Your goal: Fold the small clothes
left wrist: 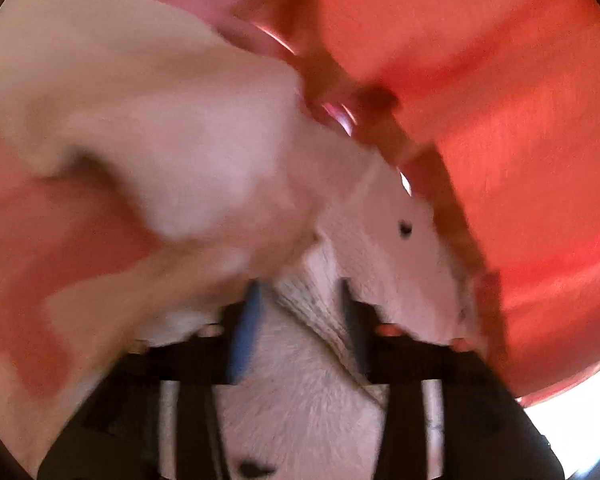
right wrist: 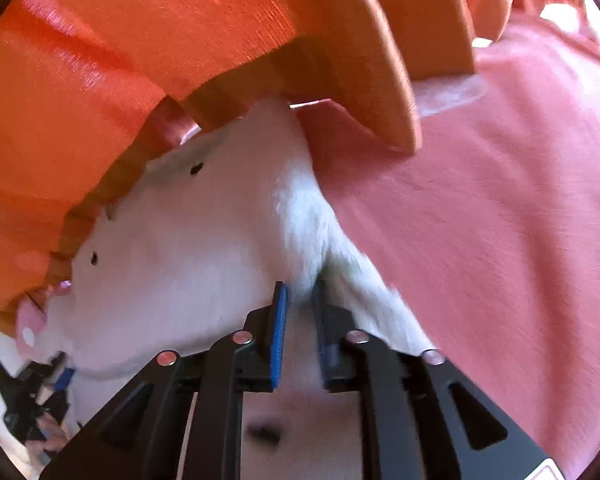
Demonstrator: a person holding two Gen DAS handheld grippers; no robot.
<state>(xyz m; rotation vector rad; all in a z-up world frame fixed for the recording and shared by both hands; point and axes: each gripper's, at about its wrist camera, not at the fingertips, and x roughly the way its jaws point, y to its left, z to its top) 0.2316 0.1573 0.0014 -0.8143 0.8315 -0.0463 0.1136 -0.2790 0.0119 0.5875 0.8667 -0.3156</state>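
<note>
An orange 3D-printed shell (right wrist: 100, 60) fills the far left of the right wrist view; a pink cloth (right wrist: 500, 220) spreads at right; between them lies the white fuzzy garment (right wrist: 180, 260) with small dark dots; the right tongs (right wrist: 300, 320) pinch its raised fold; the left tongs (left wrist: 296, 320) stand spread, fleece between the pads, blurred.

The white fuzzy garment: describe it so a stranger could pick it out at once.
Start at the big orange plastic shell filling the upper left of the right wrist view, with pink cloth spread to its right. The white fuzzy garment bulges out from under the shell's edge toward the camera. Only it is white, furry and marked with small dark dots; its neighbours are smooth orange or flat pink.
</note>
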